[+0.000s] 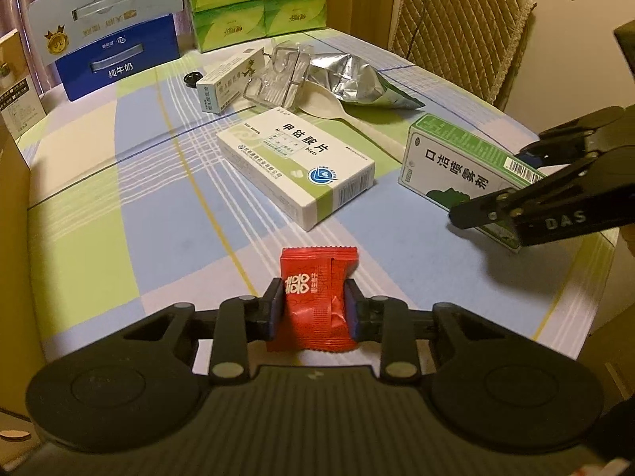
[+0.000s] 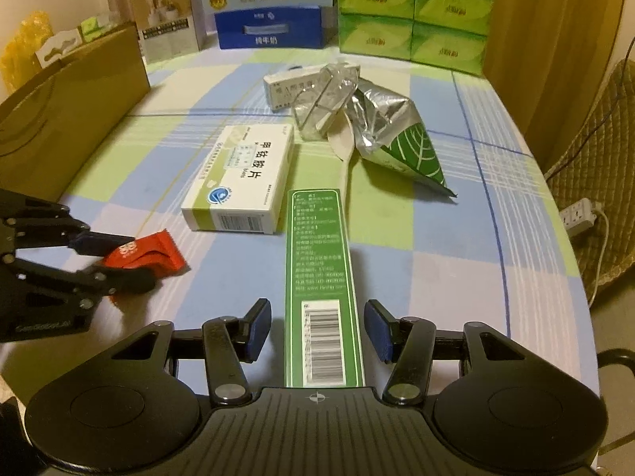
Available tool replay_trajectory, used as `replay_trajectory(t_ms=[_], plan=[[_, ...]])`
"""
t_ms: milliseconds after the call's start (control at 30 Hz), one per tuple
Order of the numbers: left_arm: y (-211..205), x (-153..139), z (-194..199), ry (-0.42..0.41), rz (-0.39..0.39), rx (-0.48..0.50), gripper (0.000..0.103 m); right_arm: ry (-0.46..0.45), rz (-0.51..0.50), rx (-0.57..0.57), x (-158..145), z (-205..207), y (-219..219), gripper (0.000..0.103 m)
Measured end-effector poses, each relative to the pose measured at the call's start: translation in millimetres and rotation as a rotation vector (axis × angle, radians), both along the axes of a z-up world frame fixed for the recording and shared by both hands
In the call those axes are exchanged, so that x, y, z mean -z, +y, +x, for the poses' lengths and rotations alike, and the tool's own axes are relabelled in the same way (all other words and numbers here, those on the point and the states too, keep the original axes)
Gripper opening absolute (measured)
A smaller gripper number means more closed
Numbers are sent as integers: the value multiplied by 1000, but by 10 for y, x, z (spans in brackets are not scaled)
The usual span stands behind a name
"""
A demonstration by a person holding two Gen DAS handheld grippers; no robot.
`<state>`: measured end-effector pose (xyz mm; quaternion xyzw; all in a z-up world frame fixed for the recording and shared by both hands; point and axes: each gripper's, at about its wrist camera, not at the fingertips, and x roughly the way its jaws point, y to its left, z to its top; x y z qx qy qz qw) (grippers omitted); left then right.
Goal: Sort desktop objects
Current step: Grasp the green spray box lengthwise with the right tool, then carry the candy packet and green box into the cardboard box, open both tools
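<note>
Table edge [image 2: 571, 261]: right of frame, bare cloth between.
Left gripper [image 1: 313, 305]: pinching red candy packet [image 1: 317, 301].
Right gripper [image 2: 317, 331]: spread, straddling green spray box [image 2: 319, 277], pads apart from it.

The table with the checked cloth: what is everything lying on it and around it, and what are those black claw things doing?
Sweet packet: 1, red, clamped in left gripper.
Spray box: 1, green-white, between open right fingers.
Tablet box: 1, white-green, table centre.
Slim box: 1, white, further back.
Foil bag: 1, silver-green, crumpled.
Spoon: 1, white, partly under bag.
Tissue packs: several, green, stacked at back.
Milk carton: 1, blue, back.
Chair: 1, quilted, beside table.
Left gripper: black, shut.
Right gripper: black, open.
</note>
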<state>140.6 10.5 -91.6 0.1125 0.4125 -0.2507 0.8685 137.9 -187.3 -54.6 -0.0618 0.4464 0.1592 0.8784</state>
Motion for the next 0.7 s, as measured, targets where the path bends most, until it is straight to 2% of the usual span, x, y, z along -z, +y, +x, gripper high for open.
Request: replay_trajectory(t_ms=[33,133,267,367,467,700], plan=[[1,1,1,1,-1,-1,26,6,3,3,11,21,5,49],[-3,-2,0,1,2,0,26,18,-14,15,42,44,20,28],[11,-23,-1,4,-9,-5,25,-17,-11,27,-25,-39,4,28],[17,-100,-33,-26,-14,-4,25,-49,-3,36,-103,-128,-24,28],[24,-156,-60,-54,-13,-7,25,-61,8,47,-144,-189,-55,28],[25,-221,-99,-63,-22,-16,25,-62,23,47,-188,-258,-44,27]])
